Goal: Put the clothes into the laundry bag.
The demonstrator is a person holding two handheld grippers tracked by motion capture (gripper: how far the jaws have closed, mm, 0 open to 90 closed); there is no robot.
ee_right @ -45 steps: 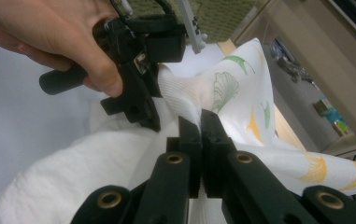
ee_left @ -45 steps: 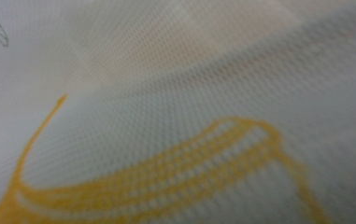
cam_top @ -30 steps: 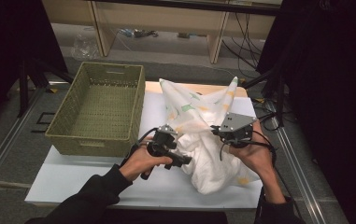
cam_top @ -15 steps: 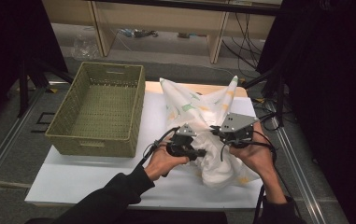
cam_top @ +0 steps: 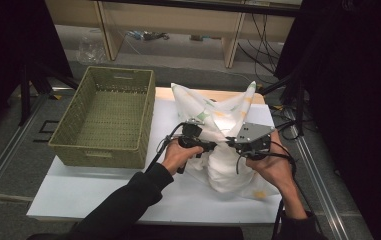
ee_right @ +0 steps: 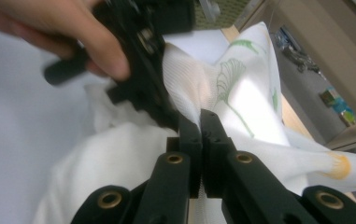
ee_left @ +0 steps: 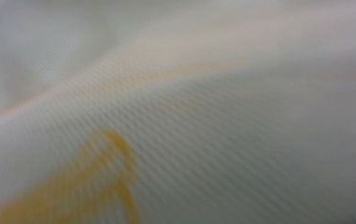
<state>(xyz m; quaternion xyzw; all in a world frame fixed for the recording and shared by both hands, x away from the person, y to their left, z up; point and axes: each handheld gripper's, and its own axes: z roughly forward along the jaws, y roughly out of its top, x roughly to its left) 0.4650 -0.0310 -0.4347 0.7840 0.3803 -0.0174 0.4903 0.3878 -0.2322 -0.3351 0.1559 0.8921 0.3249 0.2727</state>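
White ribbed cloth (ee_left: 213, 116) very close, blurred (yellow print at lower left).

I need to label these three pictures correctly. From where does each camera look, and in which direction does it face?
High view: above the person's side, facing forward and down on the table; shows both forearms, left claw, right claw, white cloth, basket.
Left gripper view: pressed close against the cloth, blurred.
Right gripper view: along its own claw, pinched on cloth; left hand beyond.
Shared: the cloth.
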